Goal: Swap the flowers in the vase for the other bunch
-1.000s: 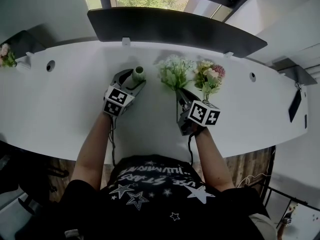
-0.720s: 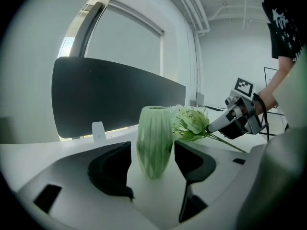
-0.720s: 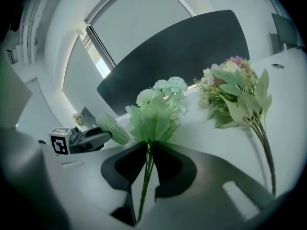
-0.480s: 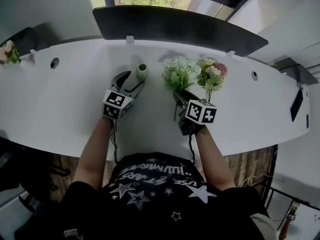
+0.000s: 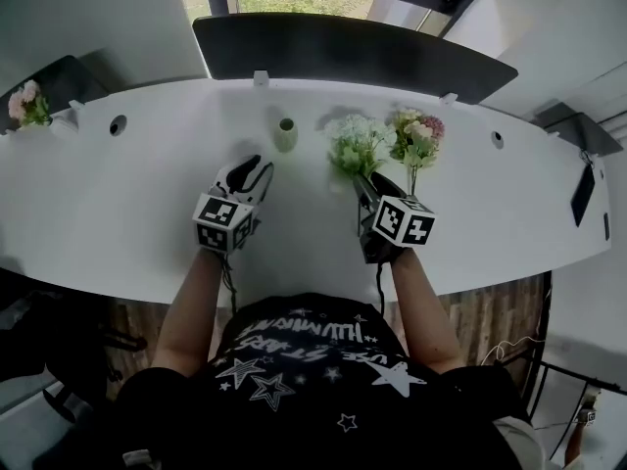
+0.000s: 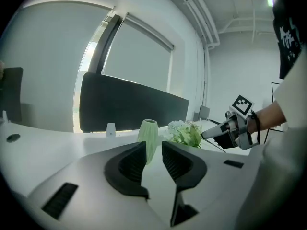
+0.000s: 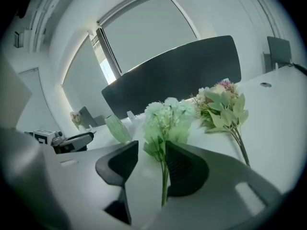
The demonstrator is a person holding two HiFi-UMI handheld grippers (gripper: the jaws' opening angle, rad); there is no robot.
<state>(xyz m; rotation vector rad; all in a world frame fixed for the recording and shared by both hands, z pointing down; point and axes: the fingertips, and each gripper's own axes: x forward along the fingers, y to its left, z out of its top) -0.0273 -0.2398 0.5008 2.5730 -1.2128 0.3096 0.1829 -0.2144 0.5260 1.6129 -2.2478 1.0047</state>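
My left gripper [image 5: 257, 167] is closing with only air between its jaws, the pale green vase [image 5: 285, 133] upright just beyond them. My right gripper [image 5: 361, 180] is opening, the white-green bunch [image 5: 358, 143] lying with its stem loose between the jaws, beside the pink bunch [image 5: 416, 137] on the white desk [image 5: 147, 194].

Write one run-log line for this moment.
vase empty | left tool closing, nothing between | right tool opening, white bunch stem between | pink bunch on table
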